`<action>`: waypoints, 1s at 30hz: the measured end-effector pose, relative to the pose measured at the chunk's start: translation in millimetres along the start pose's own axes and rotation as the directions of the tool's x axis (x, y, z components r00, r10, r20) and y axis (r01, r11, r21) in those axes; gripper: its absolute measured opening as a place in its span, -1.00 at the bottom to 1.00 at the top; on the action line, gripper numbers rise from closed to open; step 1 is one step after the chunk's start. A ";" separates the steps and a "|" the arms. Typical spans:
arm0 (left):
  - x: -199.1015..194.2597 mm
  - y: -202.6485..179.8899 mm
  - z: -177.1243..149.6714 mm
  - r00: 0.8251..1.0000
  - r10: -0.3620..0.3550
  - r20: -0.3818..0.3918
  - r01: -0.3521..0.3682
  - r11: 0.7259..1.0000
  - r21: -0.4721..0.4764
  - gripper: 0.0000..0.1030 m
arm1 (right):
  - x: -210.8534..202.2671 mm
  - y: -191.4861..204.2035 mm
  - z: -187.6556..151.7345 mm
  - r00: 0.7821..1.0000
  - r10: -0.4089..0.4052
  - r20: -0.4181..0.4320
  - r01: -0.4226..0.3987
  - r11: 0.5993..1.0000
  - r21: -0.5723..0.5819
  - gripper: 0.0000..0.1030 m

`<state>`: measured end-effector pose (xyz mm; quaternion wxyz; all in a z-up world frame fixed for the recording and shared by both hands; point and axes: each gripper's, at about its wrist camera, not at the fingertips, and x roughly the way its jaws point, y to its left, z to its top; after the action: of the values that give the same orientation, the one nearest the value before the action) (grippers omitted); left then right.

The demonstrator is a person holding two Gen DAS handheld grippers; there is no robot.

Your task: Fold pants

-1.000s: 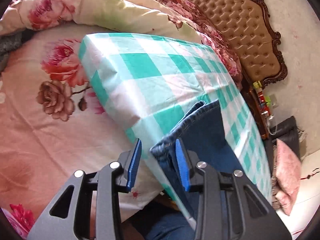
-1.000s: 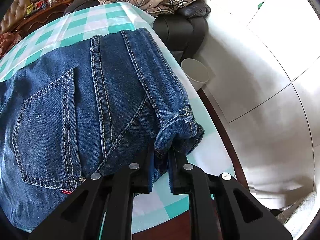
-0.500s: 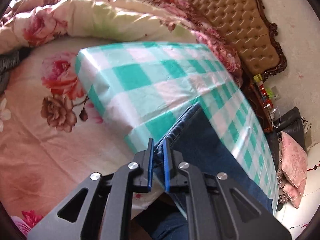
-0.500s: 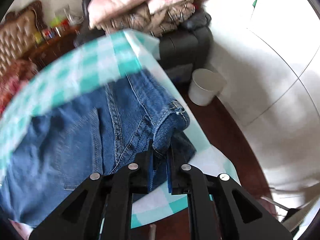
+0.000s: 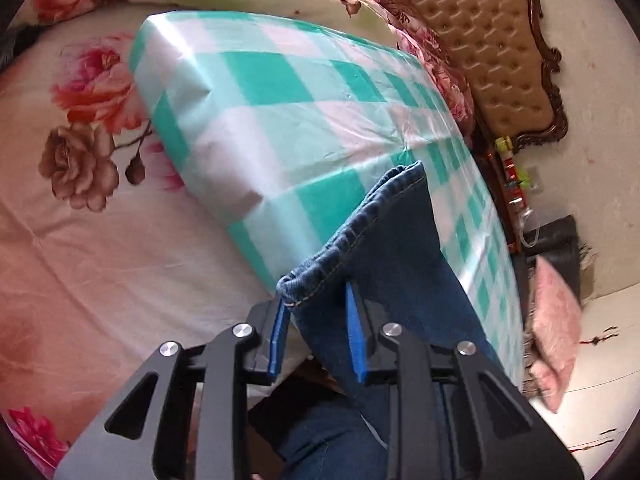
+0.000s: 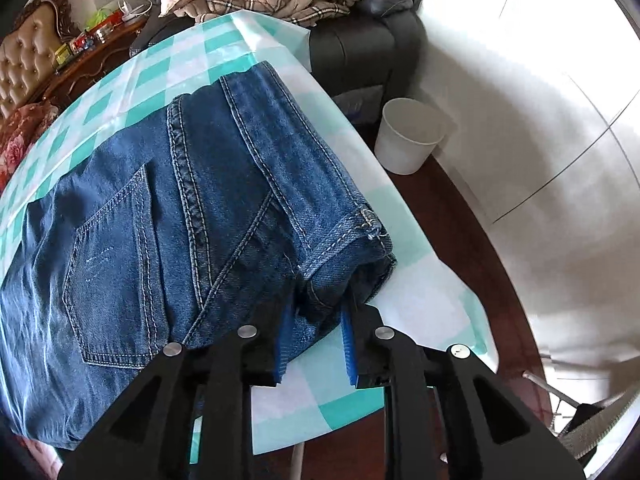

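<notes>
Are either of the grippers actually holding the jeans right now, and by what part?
Neither. Left gripper is open around the jeans leg hem; right gripper is open around the waistband corner.

No legible text, label, brand, number or sign in either wrist view. Checked: the jeans ahead of the right gripper's fingers show stitching only, with no readable tag on the back pocket. The checked tablecloth beyond the left gripper's fingers is plain pattern. The small packages on the wooden sideboard, far ahead and left of the right fingers, carry colour patches too small and blurred to read.
</notes>
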<state>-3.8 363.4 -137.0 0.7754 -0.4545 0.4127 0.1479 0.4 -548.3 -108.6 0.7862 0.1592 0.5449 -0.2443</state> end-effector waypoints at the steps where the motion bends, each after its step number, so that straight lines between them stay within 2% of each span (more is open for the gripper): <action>1: -0.2 -4.2 1.9 1.000 0.009 -0.002 -0.009 1.000 0.012 -0.63 | 0.2 -0.3 -0.3 1.000 0.005 0.002 -0.005 1.000 0.000 -0.65; 3: -1.1 -10.7 10.1 0.999 0.037 -0.019 -0.037 0.999 0.021 -0.64 | -0.2 -1.2 -1.2 1.000 0.011 0.010 -0.011 1.000 -0.003 -0.69; 7: -14.6 -12.8 12.8 1.000 0.000 0.002 0.000 1.000 0.020 -0.66 | -1.6 -5.6 -3.4 0.999 0.038 0.021 -0.038 0.999 -0.001 -0.73; 12: -17.5 -30.8 12.1 1.000 0.026 0.016 -0.027 0.996 0.080 -0.67 | 0.5 -5.1 -3.5 0.999 0.042 0.031 -0.042 0.999 -0.020 -0.72; 16: -19.8 -66.5 33.5 0.997 -0.023 0.075 0.009 0.983 0.183 -0.68 | -0.8 -4.2 -6.4 0.998 0.058 0.037 -0.057 0.998 -0.021 -0.73; 18: -7.4 -75.4 44.7 0.996 -0.004 0.088 -0.016 0.973 0.229 -0.68 | -0.3 -4.0 -10.1 0.996 0.078 0.042 -0.077 0.997 -0.019 -0.73; 20: 9.3 -64.8 48.4 0.998 0.039 0.045 -0.046 0.983 0.177 -0.61 | -0.9 -1.7 -15.2 0.995 0.078 0.059 -0.076 0.997 -0.031 -0.73; 21: 12.1 -55.1 45.5 0.998 0.060 0.034 -0.064 0.989 0.131 -0.39 | -1.9 -0.8 -18.4 0.995 0.076 0.068 -0.072 0.996 -0.047 -0.71; 23: 5.4 -45.4 32.2 0.993 0.106 0.059 -0.112 0.987 0.112 -0.04 | -7.1 0.4 -26.4 0.995 0.059 0.082 -0.053 0.995 -0.080 -0.65; 24: -2.7 -44.2 21.8 0.988 0.125 0.087 -0.135 0.983 0.125 -0.04 | -11.8 -1.8 -30.1 0.996 0.018 0.088 -0.012 0.997 -0.073 -0.29; 25: -8.6 -44.1 12.8 0.985 0.138 0.106 -0.153 0.978 0.141 -0.04 | -17.8 -4.1 -32.9 0.994 -0.032 0.103 0.039 0.997 -0.065 -0.23; 27: -23.7 -60.2 -18.2 0.981 0.128 0.147 -0.159 0.961 0.225 -0.04 | -40.9 -3.8 -42.1 0.974 -0.135 0.182 0.150 0.986 -0.070 -0.21; 28: -26.3 -72.7 -35.5 0.985 0.100 0.142 -0.137 0.949 0.285 -0.04 | -57.4 3.6 -49.6 0.957 -0.146 0.251 0.176 0.979 -0.100 -0.21; 30: -25.5 -104.7 -75.9 0.990 0.062 0.125 -0.107 0.910 0.402 -0.04 | -73.6 24.0 -60.2 0.953 -0.039 0.301 0.103 0.975 -0.198 -0.21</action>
<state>5.4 247.5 -75.0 0.8673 -0.2559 0.4107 0.1169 -54.3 -481.8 -61.6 0.8619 0.0164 0.4495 -0.2342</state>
